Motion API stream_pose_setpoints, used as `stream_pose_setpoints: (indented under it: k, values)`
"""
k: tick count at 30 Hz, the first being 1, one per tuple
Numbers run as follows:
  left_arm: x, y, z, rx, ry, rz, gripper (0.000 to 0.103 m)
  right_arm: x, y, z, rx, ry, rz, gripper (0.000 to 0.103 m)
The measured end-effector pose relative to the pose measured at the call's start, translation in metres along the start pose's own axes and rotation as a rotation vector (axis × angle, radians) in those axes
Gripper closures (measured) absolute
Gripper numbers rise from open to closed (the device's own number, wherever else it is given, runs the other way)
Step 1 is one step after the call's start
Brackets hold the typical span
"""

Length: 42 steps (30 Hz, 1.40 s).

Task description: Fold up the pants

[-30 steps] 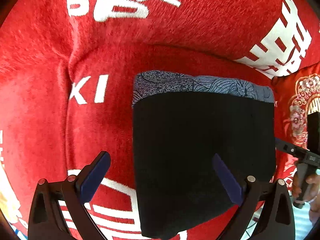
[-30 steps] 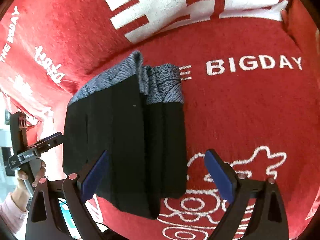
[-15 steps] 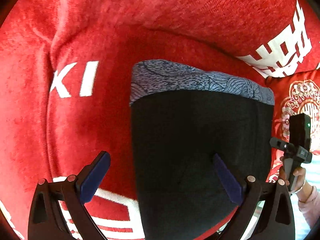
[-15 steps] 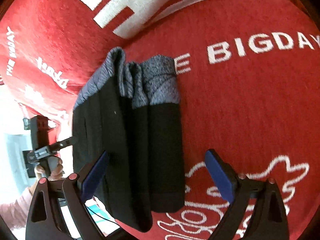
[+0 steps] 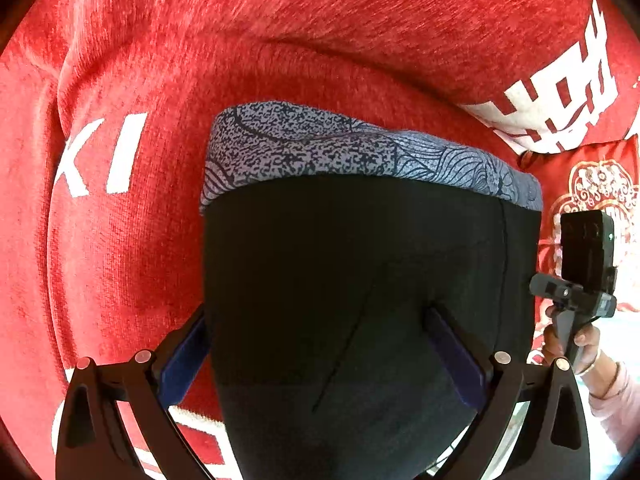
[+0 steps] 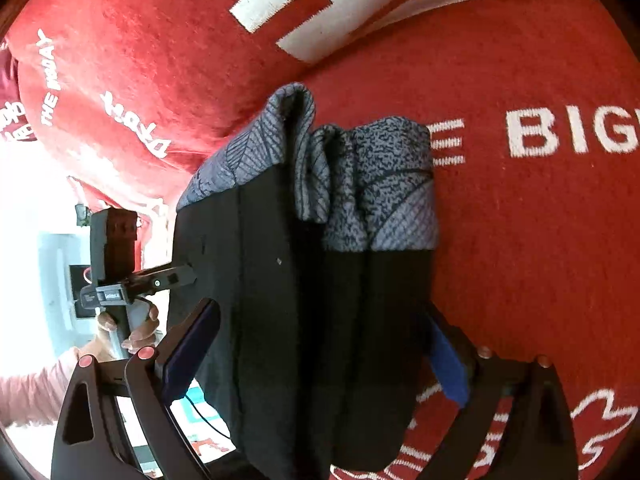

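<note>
The folded black pants (image 5: pixel 360 280) with a grey patterned waistband (image 5: pixel 360 152) lie on a red sofa cover. In the left wrist view my left gripper (image 5: pixel 316 344) is open, its blue-padded fingers on either side of the near end of the pants. In the right wrist view the pants (image 6: pixel 304 320) show as a stack of folds, waistband (image 6: pixel 360 184) at the far end. My right gripper (image 6: pixel 316 356) is open and straddles the near end of the stack. Each gripper shows in the other's view, the right one (image 5: pixel 584 264) and the left one (image 6: pixel 120 272), both hand-held beside the pants.
The red sofa cover (image 5: pixel 120 240) with white lettering (image 6: pixel 560 132) rises into a backrest behind the pants. A red embroidered cushion (image 5: pixel 592 184) lies at the right in the left wrist view. A bright floor area (image 6: pixel 40 220) lies beyond the sofa's edge.
Both grippers have moved forward towards the pants, so the pants fill more of each view and the open fingers now flank the near end.
</note>
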<state>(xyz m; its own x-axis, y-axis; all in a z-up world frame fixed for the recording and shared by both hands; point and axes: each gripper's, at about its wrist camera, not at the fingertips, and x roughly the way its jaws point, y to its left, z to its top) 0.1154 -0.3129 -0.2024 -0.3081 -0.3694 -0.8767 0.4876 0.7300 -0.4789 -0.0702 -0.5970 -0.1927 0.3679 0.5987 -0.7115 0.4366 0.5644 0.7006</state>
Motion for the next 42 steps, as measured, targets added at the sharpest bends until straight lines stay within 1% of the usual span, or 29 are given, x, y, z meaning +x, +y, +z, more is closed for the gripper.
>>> stream_pose_setpoints:
  k: [2,3,4,5,7,8,9,10,11,12,14,16,20,24,28,32,33,34,35,36,37,38,40,42]
  values:
    - [-0.002,-0.004,-0.002,-0.003,-0.023,0.019,0.001,-0.002,-0.004,0.003,0.064,-0.001,0.003,0.008]
    - [-0.001,-0.01,-0.003,0.0,-0.036,0.014,0.009,-0.003,-0.006,0.003,0.089,0.001,-0.015,0.016]
    - [-0.004,-0.013,-0.004,0.006,-0.047,0.009,0.016,-0.006,-0.007,0.003,0.099,0.003,-0.035,0.023]
    - [-0.006,-0.018,-0.005,0.019,-0.06,0.018,0.018,-0.008,-0.006,0.001,0.094,0.006,-0.047,0.027]
    - [-0.013,-0.026,-0.009,0.042,-0.084,0.027,0.031,-0.011,-0.001,0.0,0.082,0.008,-0.046,0.04]
    - [-0.018,-0.029,-0.009,0.04,-0.094,0.024,0.035,-0.014,0.001,-0.001,0.078,0.007,-0.043,0.043]
    - [-0.022,-0.031,-0.01,0.037,-0.104,0.019,0.042,-0.016,0.003,-0.002,0.08,0.002,-0.039,0.048]
    - [-0.028,-0.032,-0.011,0.032,-0.111,0.013,0.045,-0.019,0.004,-0.003,0.085,-0.003,-0.031,0.054]
    - [-0.034,-0.034,-0.013,0.022,-0.115,0.01,0.046,-0.025,0.004,-0.005,0.098,-0.015,-0.01,0.06]
    - [-0.038,-0.036,-0.016,0.018,-0.118,0.007,0.046,-0.029,0.003,-0.006,0.117,-0.02,0.022,0.061]
    - [-0.044,-0.042,-0.021,0.023,-0.123,0.013,0.046,-0.037,0.007,-0.011,0.123,-0.025,0.06,0.062]
    - [-0.05,-0.051,-0.028,0.033,-0.121,0.025,0.047,-0.041,0.011,-0.016,0.115,-0.015,0.076,0.062]
    - [-0.071,-0.057,-0.051,0.045,-0.119,0.035,0.047,-0.046,0.021,-0.038,0.117,0.012,0.109,0.062]
    - [-0.09,-0.054,-0.078,0.022,-0.114,0.037,0.047,-0.053,0.028,-0.064,0.134,0.016,0.144,0.062]
    - [-0.096,-0.044,-0.102,0.033,-0.105,0.069,0.046,-0.039,0.041,-0.092,0.149,0.017,0.149,0.062]
    - [-0.078,-0.021,-0.117,0.0,-0.086,0.091,0.046,-0.014,0.044,-0.108,0.163,0.026,0.121,0.062]
    - [-0.071,-0.012,-0.119,-0.01,-0.087,0.102,0.044,-0.009,0.045,-0.111,0.143,0.024,0.091,0.061]
    - [-0.069,-0.008,-0.12,-0.016,-0.102,0.106,0.033,-0.007,0.045,-0.113,0.125,0.019,0.065,0.059]
    - [-0.067,-0.004,-0.12,-0.023,-0.124,0.125,0.026,-0.004,0.044,-0.114,0.113,0.009,0.035,0.057]
    - [-0.067,-0.001,-0.119,-0.029,-0.139,0.156,0.015,-0.003,0.041,-0.114,0.116,-0.001,0.022,0.053]
    - [-0.066,0.002,-0.118,-0.031,-0.144,0.167,0.009,-0.002,0.038,-0.114,0.126,-0.008,0.012,0.049]
    - [-0.065,0.004,-0.117,-0.036,-0.146,0.174,0.008,-0.001,0.034,-0.114,0.136,-0.014,-0.002,0.047]
    - [-0.067,0.005,-0.116,-0.043,-0.149,0.184,0.008,0.0,0.037,-0.113,0.13,-0.019,-0.038,0.04]
    - [-0.072,0.001,-0.117,-0.033,-0.165,0.228,0.008,-0.002,0.043,-0.115,0.111,-0.033,-0.095,0.038]
